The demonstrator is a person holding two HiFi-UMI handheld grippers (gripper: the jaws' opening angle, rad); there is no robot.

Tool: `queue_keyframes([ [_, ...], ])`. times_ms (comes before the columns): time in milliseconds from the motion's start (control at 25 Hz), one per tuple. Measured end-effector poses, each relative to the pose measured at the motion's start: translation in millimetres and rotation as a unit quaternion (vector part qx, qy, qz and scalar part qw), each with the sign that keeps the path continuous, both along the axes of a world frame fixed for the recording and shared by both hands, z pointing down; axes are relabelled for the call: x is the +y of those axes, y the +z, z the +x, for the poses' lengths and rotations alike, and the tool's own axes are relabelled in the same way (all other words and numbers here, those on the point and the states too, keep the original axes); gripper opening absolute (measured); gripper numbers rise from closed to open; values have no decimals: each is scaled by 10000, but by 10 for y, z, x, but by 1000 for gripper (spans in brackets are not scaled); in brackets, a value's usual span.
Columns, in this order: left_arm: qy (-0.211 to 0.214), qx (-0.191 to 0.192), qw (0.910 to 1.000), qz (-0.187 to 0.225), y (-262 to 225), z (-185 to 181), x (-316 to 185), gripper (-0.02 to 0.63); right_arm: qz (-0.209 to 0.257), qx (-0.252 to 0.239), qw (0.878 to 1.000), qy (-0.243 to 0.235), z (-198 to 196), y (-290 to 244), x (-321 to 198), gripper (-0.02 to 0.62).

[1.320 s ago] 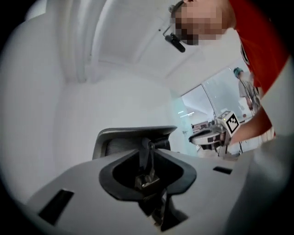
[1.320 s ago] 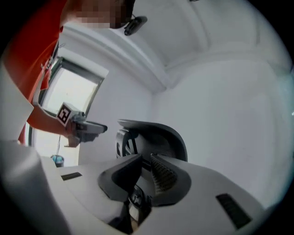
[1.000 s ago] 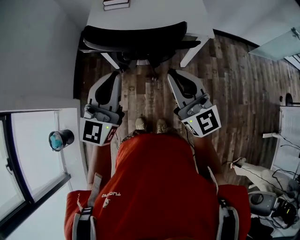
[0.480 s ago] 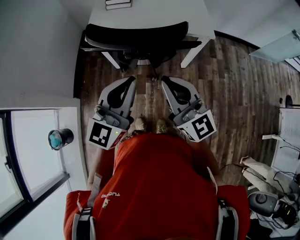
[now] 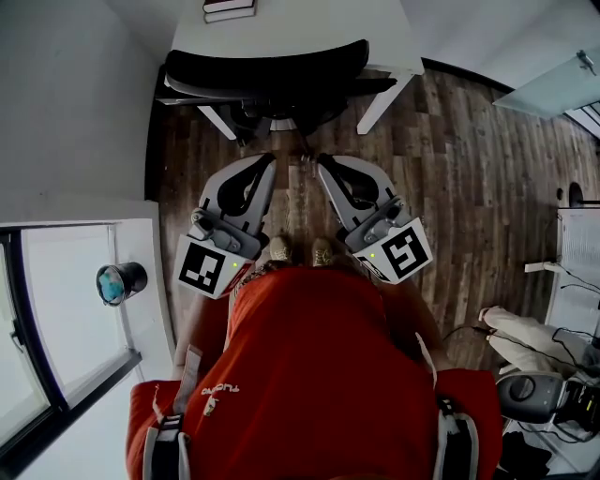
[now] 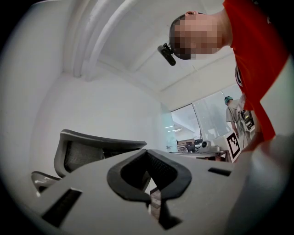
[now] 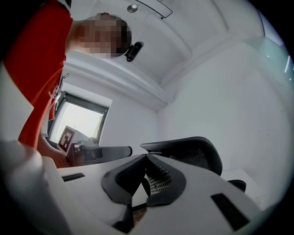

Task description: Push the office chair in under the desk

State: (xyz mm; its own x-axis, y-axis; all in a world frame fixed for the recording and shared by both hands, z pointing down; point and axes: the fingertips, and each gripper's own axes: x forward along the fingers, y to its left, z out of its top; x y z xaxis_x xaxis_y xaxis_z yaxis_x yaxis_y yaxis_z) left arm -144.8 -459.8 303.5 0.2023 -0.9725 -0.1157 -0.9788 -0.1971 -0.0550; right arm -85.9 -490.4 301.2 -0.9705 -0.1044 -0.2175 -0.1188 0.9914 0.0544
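Observation:
The black office chair stands at the white desk, its backrest along the desk's near edge and its base under the top. Both grippers hang a short way in front of it, apart from it, tips angled toward each other. My left gripper is shut with nothing in it. My right gripper is also shut and holds nothing. In the left gripper view the closed jaws point at the mesh backrest. In the right gripper view the backrest rises just beyond the closed jaws.
Books lie at the desk's far edge. A white wall and a window sill with a small globe close off the left. Wooden floor stretches to the right, where cables and equipment lie. My shoes stand behind the grippers.
Both grippers have swung inward, so their tips now sit close together in front of the chair. The left one shifted right more than the right one shifted left. The chair has not moved.

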Motion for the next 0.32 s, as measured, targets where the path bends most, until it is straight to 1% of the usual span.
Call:
queue_keyframes([
  [320, 65, -5, 10000, 43, -8, 11, 26, 8, 52, 49, 10000, -57, -29, 20, 46, 24],
])
